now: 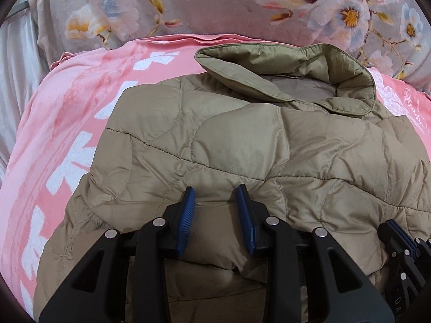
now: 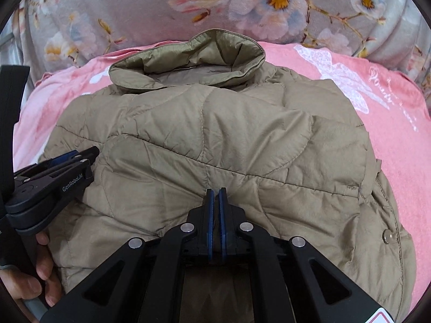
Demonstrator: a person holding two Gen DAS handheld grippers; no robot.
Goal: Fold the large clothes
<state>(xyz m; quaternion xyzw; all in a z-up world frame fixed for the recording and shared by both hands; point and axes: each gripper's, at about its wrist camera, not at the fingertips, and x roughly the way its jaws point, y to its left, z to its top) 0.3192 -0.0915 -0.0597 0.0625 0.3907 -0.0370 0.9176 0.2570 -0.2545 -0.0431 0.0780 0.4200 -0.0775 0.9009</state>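
Note:
A tan quilted jacket (image 1: 242, 148) lies folded on a pink blanket (image 1: 67, 123), its olive collar (image 1: 282, 78) at the far end. It also shows in the right wrist view (image 2: 229, 140), collar (image 2: 188, 62) away from me. My left gripper (image 1: 216, 196) is partly open, a puffy fold of the jacket's near edge sitting between its blue pads (image 1: 188, 215). My right gripper (image 2: 216, 192) is shut on the jacket's near edge, a thin layer between its pads (image 2: 211, 215). The left gripper shows at the left of the right wrist view (image 2: 89, 154), the right gripper at the lower right of the left wrist view (image 1: 390, 228).
A grey floral quilt (image 1: 215, 5) is bunched behind the blanket; it also shows in the right wrist view (image 2: 134, 8). A metal snap (image 2: 388, 233) sits on the jacket's right edge. A hand (image 2: 40, 274) holds the left gripper. White fabric (image 1: 16, 62) lies far left.

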